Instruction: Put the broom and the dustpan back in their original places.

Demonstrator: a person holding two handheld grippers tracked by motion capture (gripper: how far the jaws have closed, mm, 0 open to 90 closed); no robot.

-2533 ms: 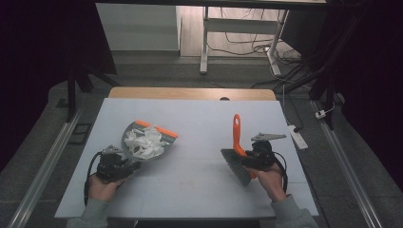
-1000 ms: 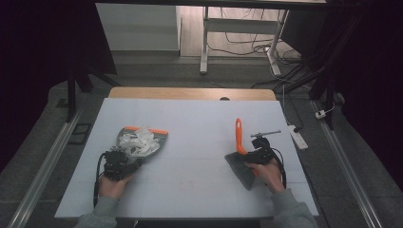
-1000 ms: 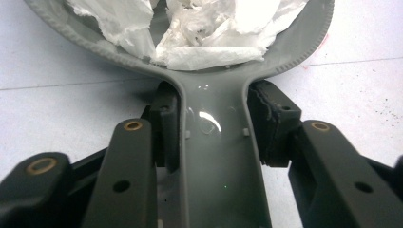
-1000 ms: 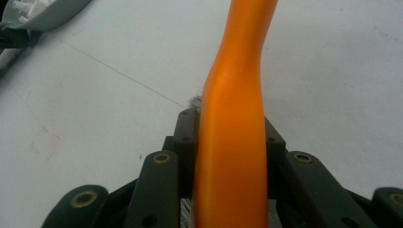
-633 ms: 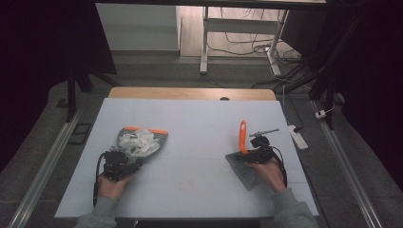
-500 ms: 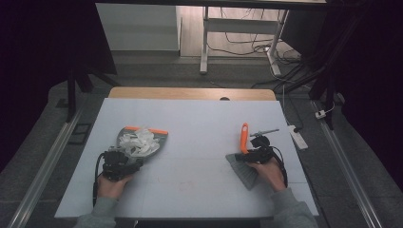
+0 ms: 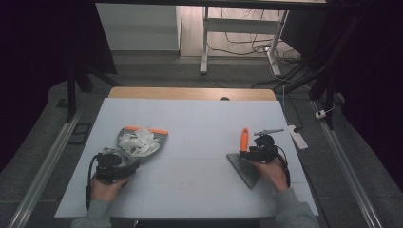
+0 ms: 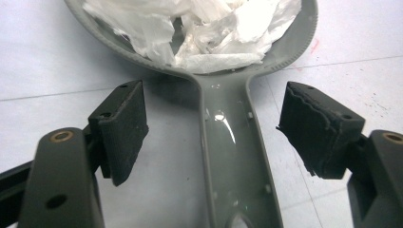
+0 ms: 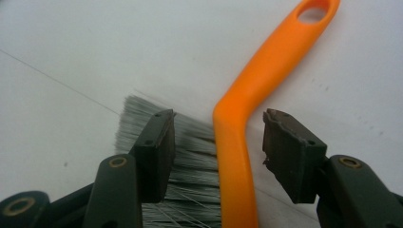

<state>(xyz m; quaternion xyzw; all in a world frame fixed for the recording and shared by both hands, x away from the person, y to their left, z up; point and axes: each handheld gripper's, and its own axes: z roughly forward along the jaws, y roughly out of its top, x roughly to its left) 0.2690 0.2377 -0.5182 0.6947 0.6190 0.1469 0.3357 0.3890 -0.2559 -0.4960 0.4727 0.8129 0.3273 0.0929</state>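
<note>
The dustpan (image 7: 142, 141), heaped with crumpled paper (image 7: 138, 142), is set down near the table's left edge, the brush (image 7: 244, 159) near its right edge. Both have been let go: the jaws of each gripper have just been opening and stand apart around the handles. The sweeping looks done; emptying is left. Only the high view shows the orange lip

Bench (image 7: 199, 118) was evenly lit from above w/ soft shadows; room around it fell near-black. Small glare spot sat on dustpan handle (image 8: 223, 123). Close-ups were sharp mid-frame, but claw bases nearest the lens went soft.
</note>
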